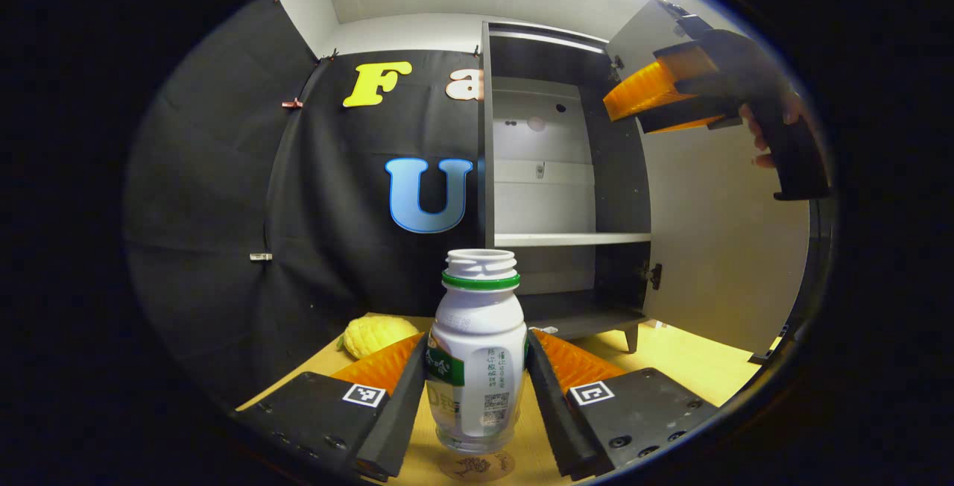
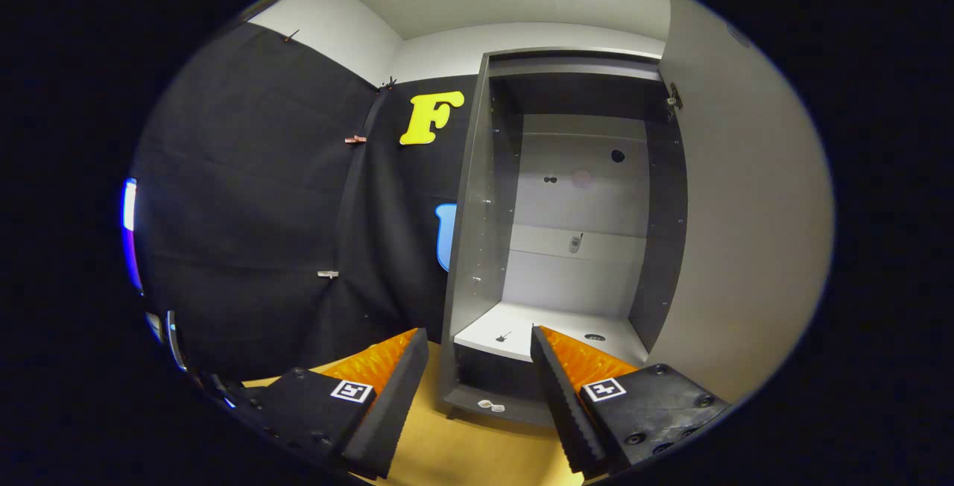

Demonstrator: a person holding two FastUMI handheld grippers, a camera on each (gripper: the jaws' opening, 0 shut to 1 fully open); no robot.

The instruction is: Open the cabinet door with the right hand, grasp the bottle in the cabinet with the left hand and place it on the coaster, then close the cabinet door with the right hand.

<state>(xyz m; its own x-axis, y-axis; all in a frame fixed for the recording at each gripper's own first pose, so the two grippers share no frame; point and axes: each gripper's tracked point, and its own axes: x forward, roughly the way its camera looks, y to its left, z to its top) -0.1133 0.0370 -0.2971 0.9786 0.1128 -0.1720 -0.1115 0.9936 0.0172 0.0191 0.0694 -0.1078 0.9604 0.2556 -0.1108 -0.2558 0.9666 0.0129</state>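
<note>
A white bottle (image 1: pixel 477 355) with a green neck ring stands upright between my left gripper's fingers, and the left gripper (image 1: pixel 477 404) is shut on its body. The bottle's base sits at a round coaster (image 1: pixel 477 466) on the wooden table; I cannot tell whether they touch. Behind it the dark cabinet (image 1: pixel 618 195) is open, its pale door (image 1: pixel 715 247) swung out to the right. My right gripper (image 1: pixel 624 115), held by a hand (image 1: pixel 771 136), hovers high by the door's top. In the right gripper view the right gripper (image 2: pixel 477 396) is open and holds nothing, facing the cabinet (image 2: pixel 477 247) and its shelf (image 2: pixel 551 326).
A yellow bumpy toy (image 1: pixel 376 333) lies on the wooden table (image 1: pixel 693 367) to the left of the bottle. The cabinet stands on short legs at the table's back. The door (image 2: pixel 738 247) fills the right side of the right gripper view.
</note>
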